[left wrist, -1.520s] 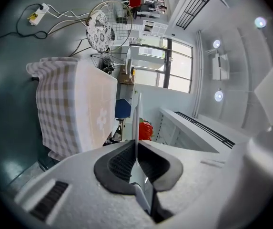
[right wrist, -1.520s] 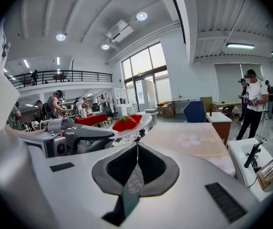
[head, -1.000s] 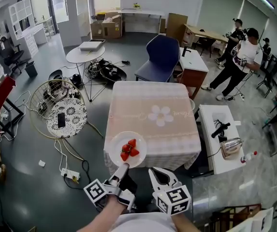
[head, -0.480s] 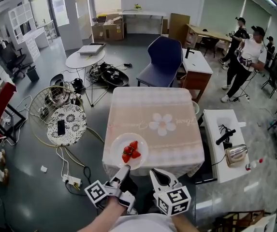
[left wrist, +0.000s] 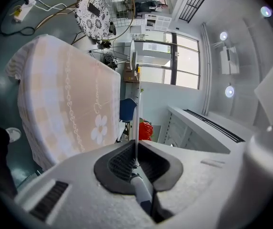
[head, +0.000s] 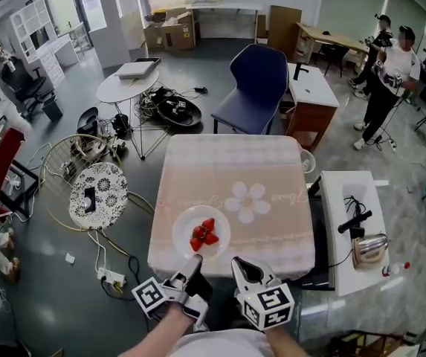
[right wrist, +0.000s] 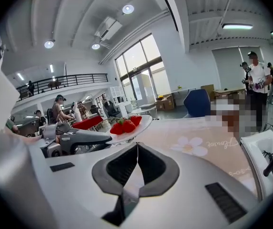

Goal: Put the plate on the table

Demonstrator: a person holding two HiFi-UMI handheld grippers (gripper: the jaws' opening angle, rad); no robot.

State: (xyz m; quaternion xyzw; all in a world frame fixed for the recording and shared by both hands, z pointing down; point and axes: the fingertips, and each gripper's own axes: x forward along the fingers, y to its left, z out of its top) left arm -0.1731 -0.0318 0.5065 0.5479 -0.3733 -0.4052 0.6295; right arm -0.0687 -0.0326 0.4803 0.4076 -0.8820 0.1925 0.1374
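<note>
A white plate (head: 201, 231) carrying three strawberries (head: 204, 233) hovers over the near left part of the table (head: 265, 169), which wears a pink checked cloth with a flower print. My left gripper (head: 195, 259) is shut on the plate's near rim. In the left gripper view the plate (left wrist: 136, 113) shows edge-on, rising from between the closed pads, with the strawberries (left wrist: 146, 129) behind it. My right gripper (head: 240, 266) is beside it at the table's front edge, shut and empty. In the right gripper view the plate (right wrist: 138, 126) is clear of the cloth.
A blue chair (head: 257, 80) stands behind the table. A white side table (head: 343, 207) with a toaster (head: 369, 249) is close on the right. A round patterned table (head: 97, 194), a wire basket and floor cables with a power strip (head: 112, 276) lie left. People (head: 391, 73) stand at back right.
The plate, still in my left gripper, has moved forward from overhanging the table's front left edge to further in over the cloth. The right gripper keeps its place beside it.
</note>
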